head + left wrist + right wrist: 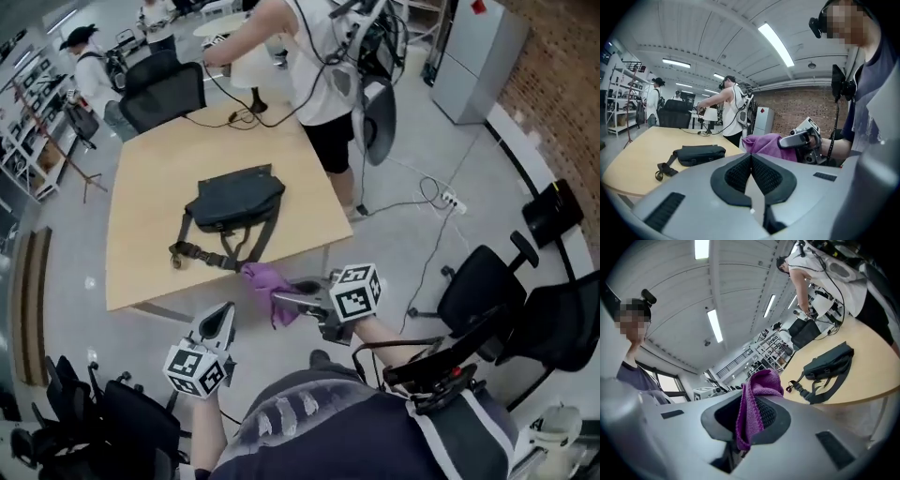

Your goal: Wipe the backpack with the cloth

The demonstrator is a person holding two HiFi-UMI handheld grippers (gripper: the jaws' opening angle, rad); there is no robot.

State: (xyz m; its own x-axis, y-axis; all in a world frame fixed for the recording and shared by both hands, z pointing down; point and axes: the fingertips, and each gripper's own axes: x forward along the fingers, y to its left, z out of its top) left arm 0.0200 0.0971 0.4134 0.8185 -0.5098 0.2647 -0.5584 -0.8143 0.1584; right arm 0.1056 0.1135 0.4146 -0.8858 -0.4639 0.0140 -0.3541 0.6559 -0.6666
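Bright, even indoor light, all from the ceiling strip lights (776, 44) overhead; the tubes clip to white in both gripper views. Shadows are soft, just a faint one under the backpack (234, 199) on the bench (141, 234). Dull sheen on the floor (80, 272) at left. Gripper views: heavy fisheye, black corners, nearest foreground soft, far room sharp. Head view bows at the edges, no motion blur.

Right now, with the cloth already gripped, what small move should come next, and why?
Probably carry the right gripper forward and down toward the backpack. Its jaws are shut on the purple cloth, but the cloth hangs by the near edge of the table, not touching the backpack.
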